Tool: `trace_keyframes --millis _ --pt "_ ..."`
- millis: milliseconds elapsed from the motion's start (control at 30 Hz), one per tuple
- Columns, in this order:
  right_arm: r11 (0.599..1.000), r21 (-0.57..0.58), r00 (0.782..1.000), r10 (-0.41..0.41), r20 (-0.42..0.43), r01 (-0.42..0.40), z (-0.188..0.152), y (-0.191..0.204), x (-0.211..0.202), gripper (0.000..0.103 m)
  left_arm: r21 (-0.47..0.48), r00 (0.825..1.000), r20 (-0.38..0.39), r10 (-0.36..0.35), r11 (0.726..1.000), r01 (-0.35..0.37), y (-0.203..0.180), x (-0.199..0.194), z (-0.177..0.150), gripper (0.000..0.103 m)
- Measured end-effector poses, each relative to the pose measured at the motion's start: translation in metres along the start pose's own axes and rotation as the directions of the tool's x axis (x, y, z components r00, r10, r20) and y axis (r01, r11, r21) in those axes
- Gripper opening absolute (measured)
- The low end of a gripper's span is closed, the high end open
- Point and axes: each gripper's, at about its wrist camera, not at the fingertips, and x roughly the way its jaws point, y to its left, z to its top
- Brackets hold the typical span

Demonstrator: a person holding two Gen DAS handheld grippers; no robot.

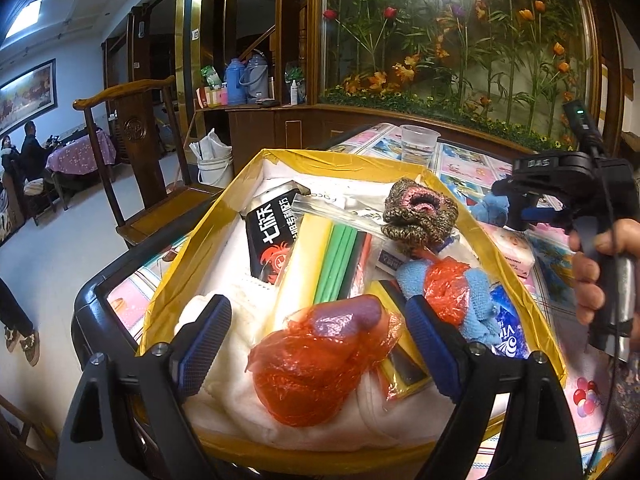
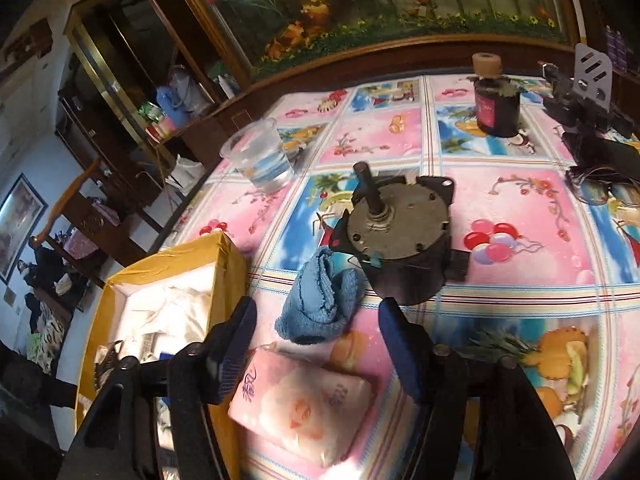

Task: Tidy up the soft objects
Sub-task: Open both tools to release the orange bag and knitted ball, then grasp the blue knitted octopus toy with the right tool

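Note:
A yellow box [image 1: 208, 236] lined with white cloth holds a red plastic bag [image 1: 316, 364] around a purple lump, a knitted brown-and-pink piece [image 1: 420, 212], a blue knit item [image 1: 476, 300], coloured sticks and packets. My left gripper [image 1: 320, 324] is open over the box, with the red bag lying between its fingers. In the right wrist view a crumpled blue sock [image 2: 320, 304] and a pink tissue pack [image 2: 304, 404] lie on the patterned tablecloth beside the box [image 2: 160, 268]. My right gripper [image 2: 318, 334] is open just above the sock and tissue pack.
A grey motor [image 2: 400, 232] stands right behind the sock. A plastic cup of water [image 2: 260, 156], a dark jar [image 2: 496, 104] and a phone stand [image 2: 588, 92] sit farther back. A wooden chair [image 1: 136, 148] stands left of the table.

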Motion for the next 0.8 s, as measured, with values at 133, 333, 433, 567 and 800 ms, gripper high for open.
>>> trace_keyframes --millis 133,333,433,567,800 --pt "0.996 -0.036 0.996 -0.078 -0.041 0.077 0.007 0.007 0.026 0.048 0.008 1.000 -0.003 -0.008 1.000 0.008 -0.002 0.001 0.000 0.088" --pt "0.991 -0.118 0.997 -0.072 -0.039 0.067 0.004 0.021 0.034 0.035 0.009 1.000 -0.005 -0.014 1.000 0.014 -0.001 0.001 0.000 0.088" --pt "0.976 -0.210 0.996 -0.066 -0.053 0.054 -0.003 0.033 0.031 0.031 0.011 1.000 -0.008 -0.013 1.000 0.013 -0.002 0.001 -0.001 0.088" --pt "0.944 -0.330 0.995 -0.030 -0.099 -0.004 -0.020 0.039 0.017 0.029 0.010 1.000 -0.006 -0.014 1.000 0.014 -0.001 0.002 0.000 0.088" --pt "0.870 -0.492 0.991 -0.044 -0.128 -0.025 -0.080 0.005 -0.045 0.028 0.007 1.000 0.009 -0.008 1.000 0.008 -0.002 0.000 -0.001 0.088"
